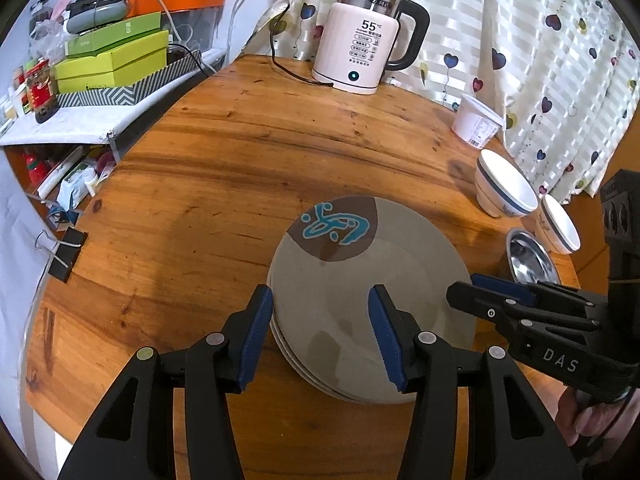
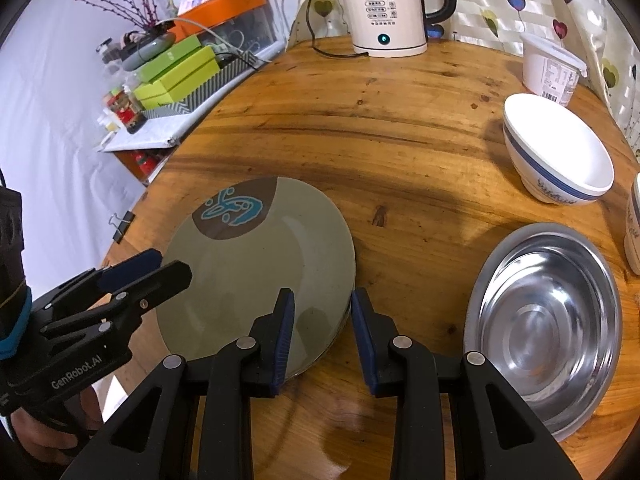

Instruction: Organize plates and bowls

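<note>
My left gripper (image 1: 320,332) and right gripper (image 2: 322,340), both spread apart, straddled opposite rims of the stacked plates (image 1: 360,300) on the wooden table (image 1: 240,160) beside a heart-patterned curtain (image 1: 540,40).

- The plates under the top plate (image 1: 360,300) show only thin rims; their count cannot be told.
- A second banded bowl (image 2: 633,224) at the counter's right edge is cut off by the frame.
- The kettle (image 2: 386,8) loses its top to the frame.
- The kettle's small print is unreadable.
</note>
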A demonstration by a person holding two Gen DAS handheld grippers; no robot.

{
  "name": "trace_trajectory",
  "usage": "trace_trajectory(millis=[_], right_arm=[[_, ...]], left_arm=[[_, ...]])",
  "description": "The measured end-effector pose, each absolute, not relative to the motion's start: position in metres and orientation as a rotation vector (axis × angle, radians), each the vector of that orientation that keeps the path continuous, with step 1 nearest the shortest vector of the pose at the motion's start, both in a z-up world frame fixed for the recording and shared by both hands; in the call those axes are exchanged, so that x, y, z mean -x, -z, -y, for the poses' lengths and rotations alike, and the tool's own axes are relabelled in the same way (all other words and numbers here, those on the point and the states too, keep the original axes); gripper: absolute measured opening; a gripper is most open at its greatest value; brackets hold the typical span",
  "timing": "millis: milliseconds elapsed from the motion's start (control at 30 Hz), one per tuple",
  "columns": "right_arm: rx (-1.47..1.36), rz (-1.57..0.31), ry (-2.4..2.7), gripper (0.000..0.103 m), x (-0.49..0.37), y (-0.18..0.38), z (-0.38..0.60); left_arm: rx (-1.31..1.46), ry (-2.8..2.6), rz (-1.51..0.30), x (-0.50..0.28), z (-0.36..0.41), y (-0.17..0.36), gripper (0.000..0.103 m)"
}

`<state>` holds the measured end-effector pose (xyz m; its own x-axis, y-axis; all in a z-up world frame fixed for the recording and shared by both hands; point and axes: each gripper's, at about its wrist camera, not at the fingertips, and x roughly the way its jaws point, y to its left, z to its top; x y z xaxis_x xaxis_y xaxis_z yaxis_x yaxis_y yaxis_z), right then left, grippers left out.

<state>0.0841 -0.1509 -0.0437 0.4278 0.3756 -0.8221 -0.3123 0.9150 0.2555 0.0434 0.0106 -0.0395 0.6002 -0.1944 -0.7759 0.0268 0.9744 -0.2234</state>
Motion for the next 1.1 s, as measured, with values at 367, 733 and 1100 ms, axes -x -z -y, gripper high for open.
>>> trace_trajectory(millis=[367, 733, 1100], right_arm=[[-0.069, -1.038, -0.427, 0.029, -0.083, 0.044, 0.153], [-0.083, -1.031, -0.437, 0.029, -0.082, 0.042, 0.154], [-0.093, -1.034, -0.45, 0.029, -0.081, 0.041, 0.156]], left_arm=[[0.196, 0.128, -0.921, -0.043, -0.01, 0.04, 0.051], [0.201, 0.132, -0.915, -0.043, -0.012, 0.039, 0.051], [0.223, 0.106, -0.913, -0.043, -0.021, 0.039, 0.051]])
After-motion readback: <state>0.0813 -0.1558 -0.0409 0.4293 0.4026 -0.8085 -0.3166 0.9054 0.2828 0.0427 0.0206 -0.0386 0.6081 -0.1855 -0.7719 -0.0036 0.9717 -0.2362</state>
